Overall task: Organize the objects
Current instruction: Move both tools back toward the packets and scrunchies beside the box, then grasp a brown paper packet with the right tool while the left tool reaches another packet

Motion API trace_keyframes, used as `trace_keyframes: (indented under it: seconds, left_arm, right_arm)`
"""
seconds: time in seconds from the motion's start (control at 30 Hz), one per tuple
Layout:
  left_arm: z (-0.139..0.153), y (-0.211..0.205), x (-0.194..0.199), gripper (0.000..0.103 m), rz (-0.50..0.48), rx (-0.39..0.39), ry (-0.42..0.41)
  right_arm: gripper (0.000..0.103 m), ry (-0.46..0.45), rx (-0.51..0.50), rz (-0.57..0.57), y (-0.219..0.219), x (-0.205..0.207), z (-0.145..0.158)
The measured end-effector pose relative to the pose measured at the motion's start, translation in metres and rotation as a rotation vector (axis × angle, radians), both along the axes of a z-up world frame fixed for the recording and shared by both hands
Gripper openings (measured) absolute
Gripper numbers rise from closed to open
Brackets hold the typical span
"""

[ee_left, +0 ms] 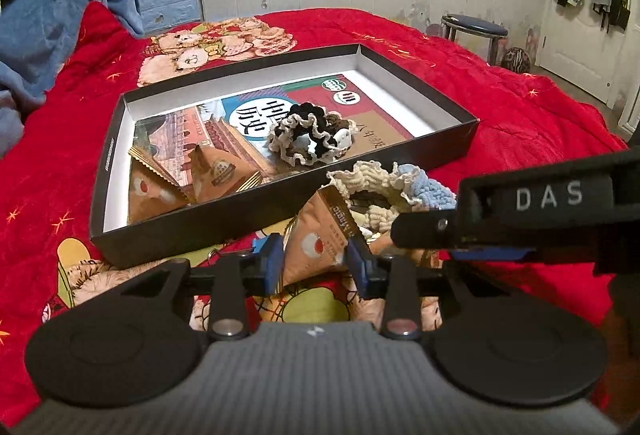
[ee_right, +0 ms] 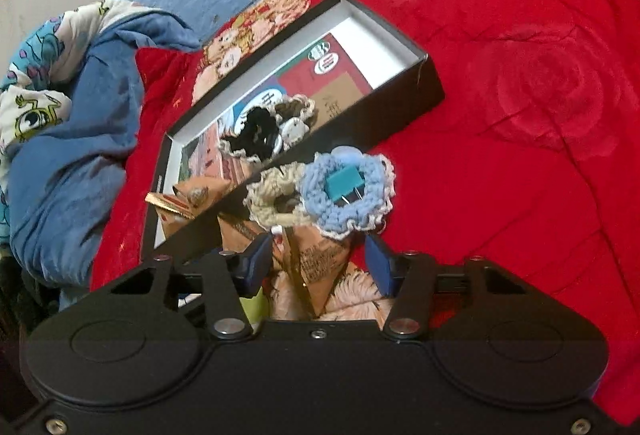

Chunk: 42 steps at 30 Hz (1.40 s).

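While your left gripper (ee_left: 316,263) pinches a glossy tan pyramid packet (ee_left: 320,235) just outside the box (ee_left: 276,211), your right gripper (ee_right: 316,263) gapes open around it. Two ruffled crochet scrunchies (ee_right: 344,191) touch it. Inside the shallow black cardboard box: two packets (ee_left: 188,179), one scrunchie (ee_left: 308,139), one book (ee_left: 224,123).

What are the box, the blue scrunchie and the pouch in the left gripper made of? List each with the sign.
Box: likely cardboard, matte black outside, white inside; thin straight walls.
Blue scrunchie: crocheted yarn, soft; looped stitches and a ruffled pale edge.
Pouch, pinched in the left gripper: probably printed plastic or foil film, slightly glossy; creases and a crimped gold seam.
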<state>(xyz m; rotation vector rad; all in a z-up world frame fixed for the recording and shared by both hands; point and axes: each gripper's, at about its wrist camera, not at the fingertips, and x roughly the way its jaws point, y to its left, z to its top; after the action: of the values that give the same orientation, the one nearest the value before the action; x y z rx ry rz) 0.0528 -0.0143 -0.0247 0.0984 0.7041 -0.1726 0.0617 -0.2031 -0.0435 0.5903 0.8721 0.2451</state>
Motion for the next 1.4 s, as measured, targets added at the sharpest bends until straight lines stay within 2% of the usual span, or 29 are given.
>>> trace_keyframes:
  seconds: [0.1,0.33,0.43,0.5,0.57,0.77,0.87,1.13,1.3,1.33,1.4]
  left_arm:
    - [-0.003,-0.001,0.004,0.057,0.010,-0.015,0.007]
    - [-0.008,-0.006,0.009,0.060,0.018,-0.012,0.011]
    - [-0.013,-0.005,0.016,0.061,0.043,-0.037,0.055]
    - [-0.014,-0.003,0.016,0.054,0.048,-0.047,0.055]
    - [-0.014,-0.003,0.015,0.040,0.041,-0.042,0.054]
    - [-0.013,-0.002,0.014,0.031,0.058,-0.081,0.059]
    - [-0.011,-0.002,0.010,0.025,0.073,-0.086,0.058]
    - [-0.009,0.008,0.007,0.021,0.112,-0.118,0.067]
    - [-0.009,0.008,0.007,0.021,0.118,-0.117,0.066]
    - [-0.008,0.008,0.008,0.021,0.119,-0.117,0.066]
    - [-0.008,0.009,0.007,0.021,0.122,-0.117,0.064]
  right_arm:
    - [0.051,0.012,0.012,0.004,0.000,0.001,-0.003]
    - [0.051,0.006,0.029,-0.012,-0.005,0.004,-0.007]
    - [0.051,0.004,0.022,-0.002,-0.003,0.006,-0.008]
    - [0.051,-0.010,0.010,0.004,0.000,0.007,-0.008]
    - [0.051,-0.010,0.009,0.007,0.001,0.008,-0.008]
    - [0.050,-0.007,0.022,-0.007,0.000,0.010,-0.010]
    - [0.047,-0.010,-0.014,-0.004,0.001,0.012,-0.008]
    - [0.046,-0.006,-0.016,-0.004,-0.001,0.014,-0.009]
    - [0.039,-0.017,-0.089,0.019,0.006,0.013,-0.006]
    - [0.034,-0.020,-0.099,0.024,0.007,0.013,-0.006]
    - [0.034,-0.021,-0.101,0.029,0.007,0.014,-0.005]
